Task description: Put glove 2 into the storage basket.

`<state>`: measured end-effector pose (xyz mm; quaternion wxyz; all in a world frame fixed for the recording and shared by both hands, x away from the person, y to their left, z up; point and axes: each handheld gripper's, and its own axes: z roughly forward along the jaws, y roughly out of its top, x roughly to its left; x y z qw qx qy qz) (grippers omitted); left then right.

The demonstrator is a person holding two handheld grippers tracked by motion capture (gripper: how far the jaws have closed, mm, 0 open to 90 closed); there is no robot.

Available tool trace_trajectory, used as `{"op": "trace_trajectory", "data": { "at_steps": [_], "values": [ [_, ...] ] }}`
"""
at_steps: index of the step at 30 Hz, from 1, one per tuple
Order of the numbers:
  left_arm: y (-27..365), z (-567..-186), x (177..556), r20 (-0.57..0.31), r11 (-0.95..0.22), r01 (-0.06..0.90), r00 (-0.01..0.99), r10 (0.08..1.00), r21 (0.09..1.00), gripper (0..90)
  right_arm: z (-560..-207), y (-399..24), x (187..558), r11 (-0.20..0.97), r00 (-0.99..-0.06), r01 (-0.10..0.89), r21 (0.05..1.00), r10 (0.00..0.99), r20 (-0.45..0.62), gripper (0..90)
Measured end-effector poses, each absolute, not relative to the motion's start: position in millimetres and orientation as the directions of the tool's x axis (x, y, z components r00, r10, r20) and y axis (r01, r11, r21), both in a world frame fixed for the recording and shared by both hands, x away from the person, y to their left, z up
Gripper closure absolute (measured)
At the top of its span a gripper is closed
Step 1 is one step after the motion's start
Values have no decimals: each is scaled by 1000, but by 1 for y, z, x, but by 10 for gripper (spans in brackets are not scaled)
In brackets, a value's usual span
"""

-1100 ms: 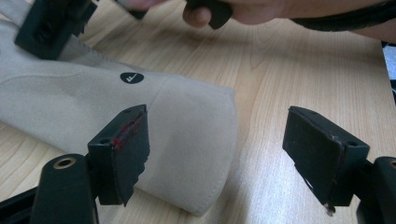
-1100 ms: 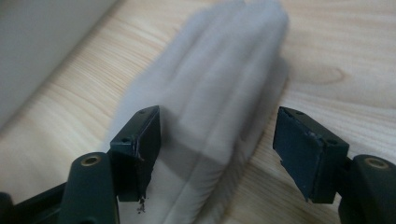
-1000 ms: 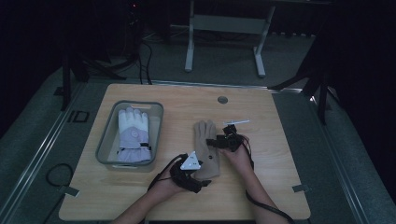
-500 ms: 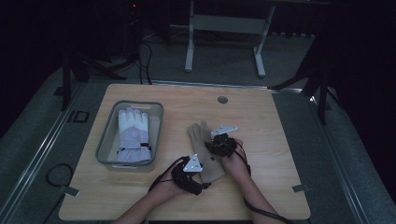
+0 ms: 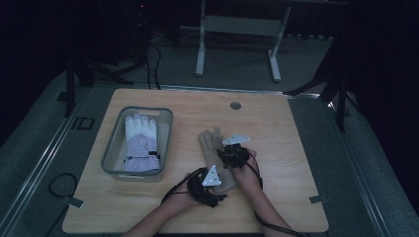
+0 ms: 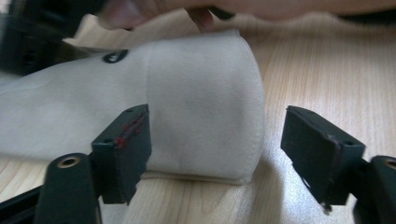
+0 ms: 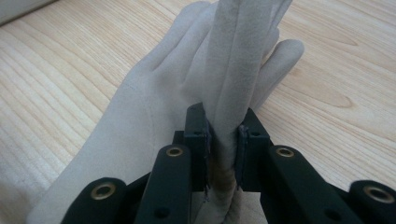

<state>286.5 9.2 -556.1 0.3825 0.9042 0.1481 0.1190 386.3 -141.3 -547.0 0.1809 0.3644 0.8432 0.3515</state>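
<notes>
Two grippers work the tan glove point(image 5: 213, 153): right gripper point(image 7: 223, 154) pinches a fold to lift it, left gripper point(image 6: 215, 149) waits wide open at the cuff.

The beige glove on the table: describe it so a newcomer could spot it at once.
On the wooden table, right of the grey bin, the beige glove lies flat between both grippers. Unlike the white glove in the bin, it is plain tan.

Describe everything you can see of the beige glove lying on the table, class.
The beige glove looks like soft suede-like fabric. It lies flat on the wooden table, right of the grey bin, fingers pointing away from the person. The right claw is shut on a raised fold of it. The left claw is open at its cuff, one jaw against the fabric. A small dark mark shows near the cuff.
</notes>
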Motion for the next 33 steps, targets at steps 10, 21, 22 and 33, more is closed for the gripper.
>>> {"op": "trace_trajectory", "data": {
  "at_steps": [10,21,22,33],
  "values": [
    [6,-551,294,153,-700,212,894,420,682,775,-544,-142,387,491,-676,497,716,736,-36,799],
    [29,-532,298,139,-714,227,899,415,662,819,-525,-148,389,451,-686,499,740,727,20,812],
    [31,-530,297,133,-713,229,901,413,663,820,-523,-147,388,450,-687,495,744,726,18,812],
    [52,-500,295,147,-722,221,900,410,656,820,-490,-130,386,452,-718,448,772,696,9,811]
  ]
}}
